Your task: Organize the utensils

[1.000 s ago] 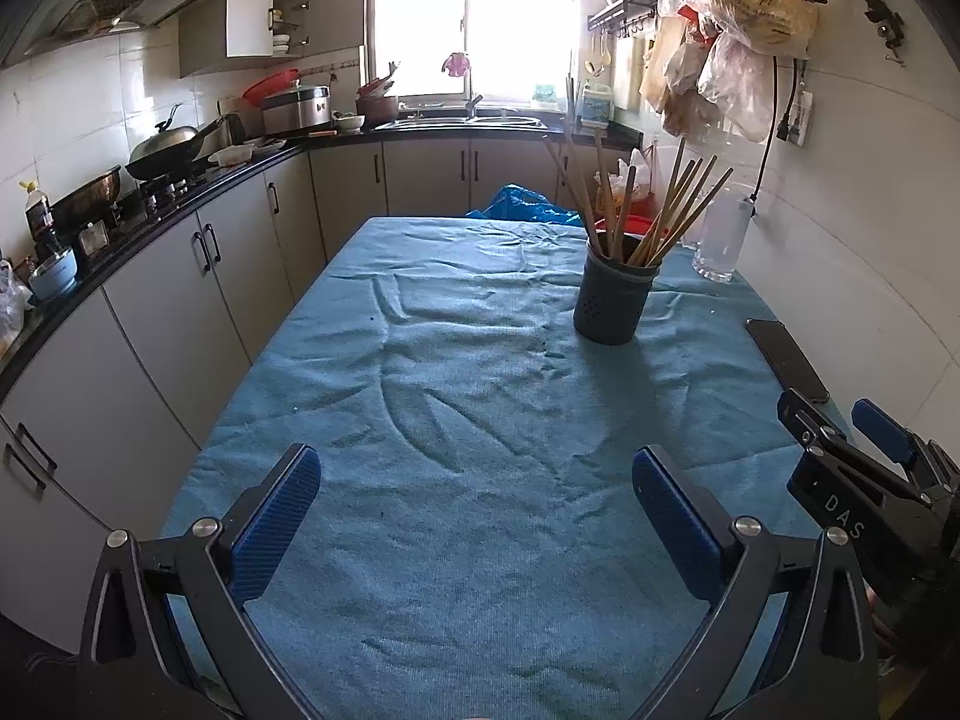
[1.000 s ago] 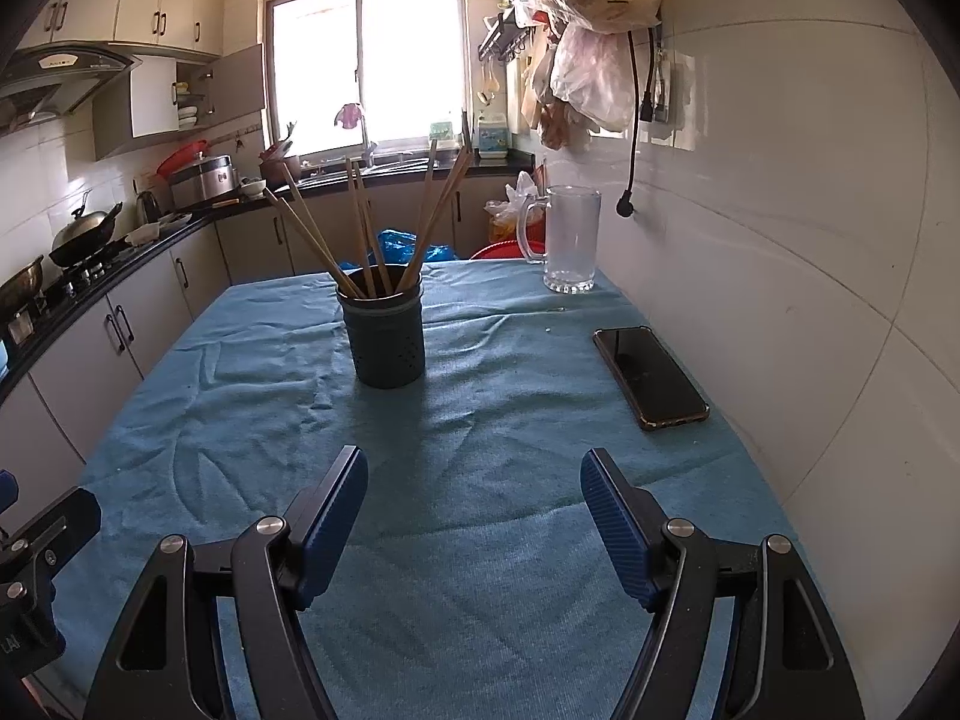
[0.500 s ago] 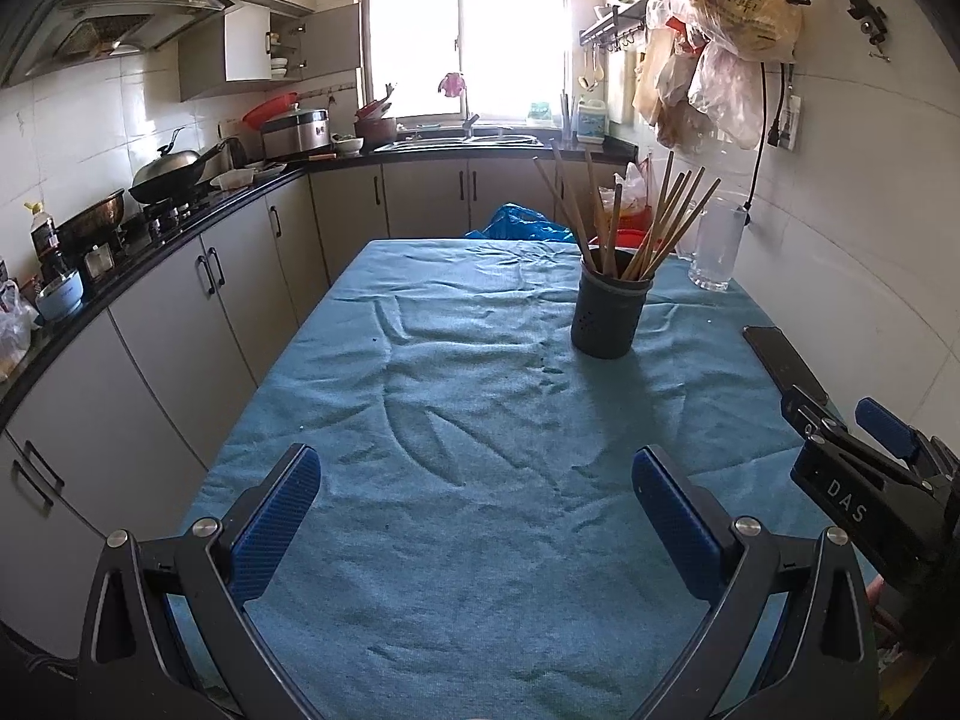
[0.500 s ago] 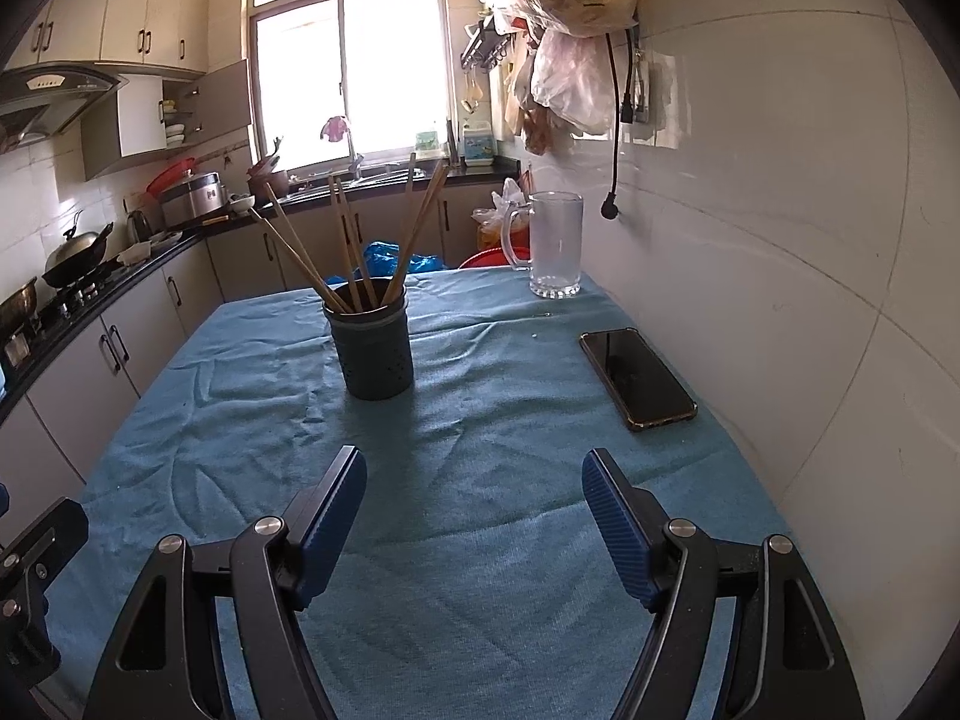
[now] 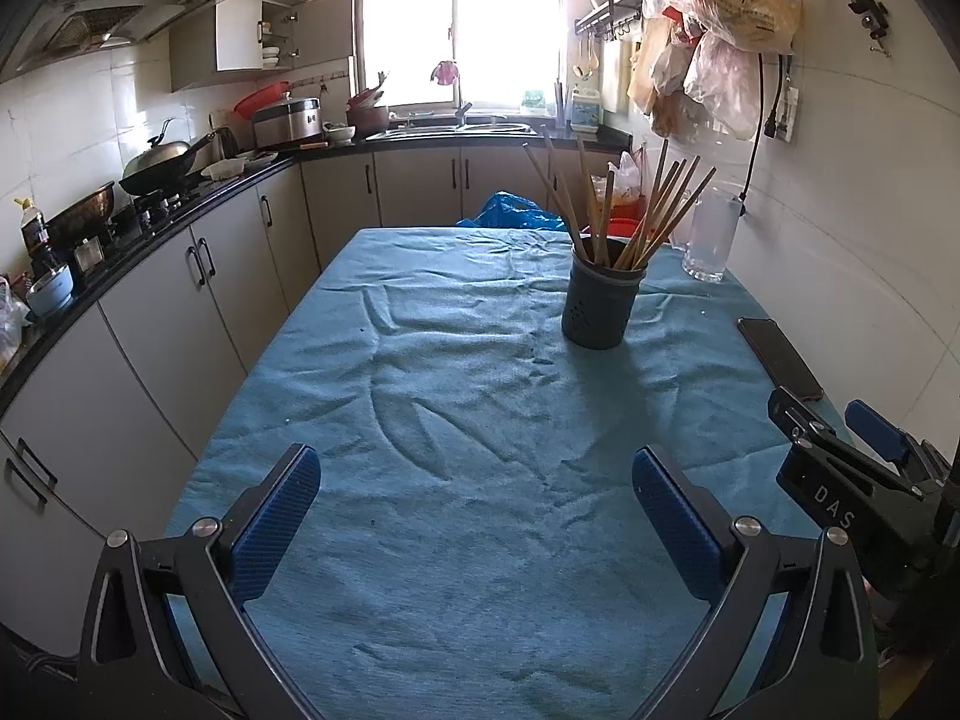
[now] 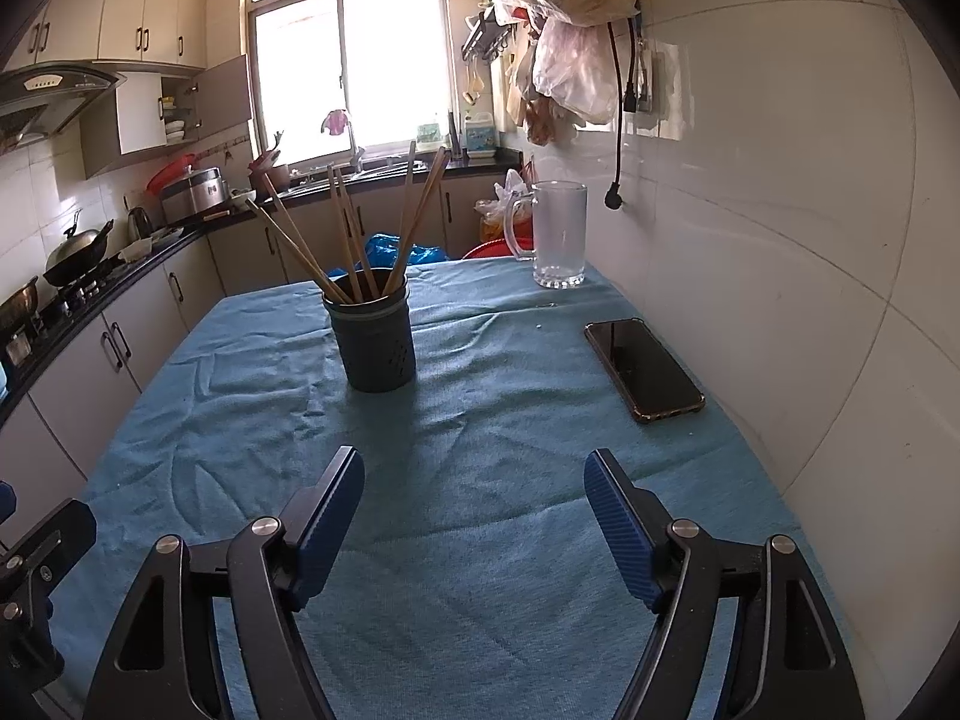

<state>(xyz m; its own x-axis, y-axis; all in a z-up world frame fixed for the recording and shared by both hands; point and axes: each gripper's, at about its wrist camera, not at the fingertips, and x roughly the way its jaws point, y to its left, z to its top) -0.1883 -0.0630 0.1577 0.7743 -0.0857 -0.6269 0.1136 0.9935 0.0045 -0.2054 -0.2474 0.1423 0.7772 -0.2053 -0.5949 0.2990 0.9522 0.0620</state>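
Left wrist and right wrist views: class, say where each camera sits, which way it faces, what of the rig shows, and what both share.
Left wrist: behind the open left gripper, facing along the blue-clothed table towards the window; the right gripper shows at its right edge.
Right wrist: behind the open right gripper, facing likewise, nearer the wall.
Shared: dark round holder of wooden chopsticks, black phone, clear glass mug.

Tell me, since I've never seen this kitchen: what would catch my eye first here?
The dark utensil holder stands mid-table on the blue cloth, with wooden chopsticks fanning out of it. Toward the wall side lie a black phone and, farther back, a clear glass mug. Both grippers, left and right, hover open and empty.
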